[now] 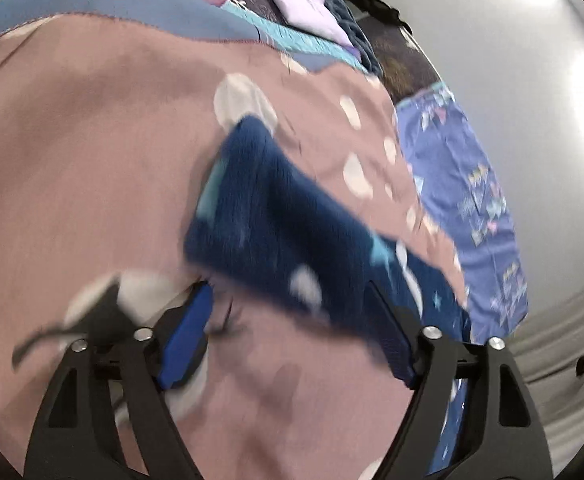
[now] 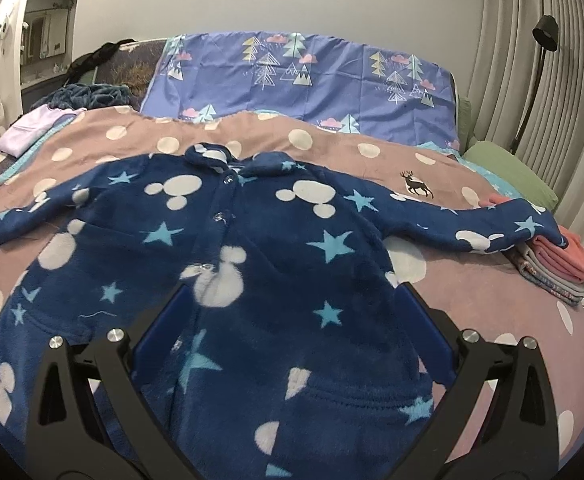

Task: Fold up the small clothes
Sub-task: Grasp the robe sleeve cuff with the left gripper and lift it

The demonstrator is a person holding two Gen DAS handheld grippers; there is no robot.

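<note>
The fleece top (image 2: 228, 264) lies flat, sleeves stretched frame-left to frame-right. The left gripper (image 1: 292, 320), released, hovers nearest one sleeve (image 1: 276, 216). The right gripper (image 2: 292, 308) is released too.

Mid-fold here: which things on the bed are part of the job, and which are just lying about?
Job:
navy fleece top, spread flat
folded clothes stack
left gripper, open by its sleeve
right gripper, open

Lying about:
purple pillowcase
lilac folded cloth
floor lamp

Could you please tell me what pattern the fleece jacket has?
Navy fleece jacket with white mouse-head shapes and light-blue stars; right wrist view shows it best.
</note>
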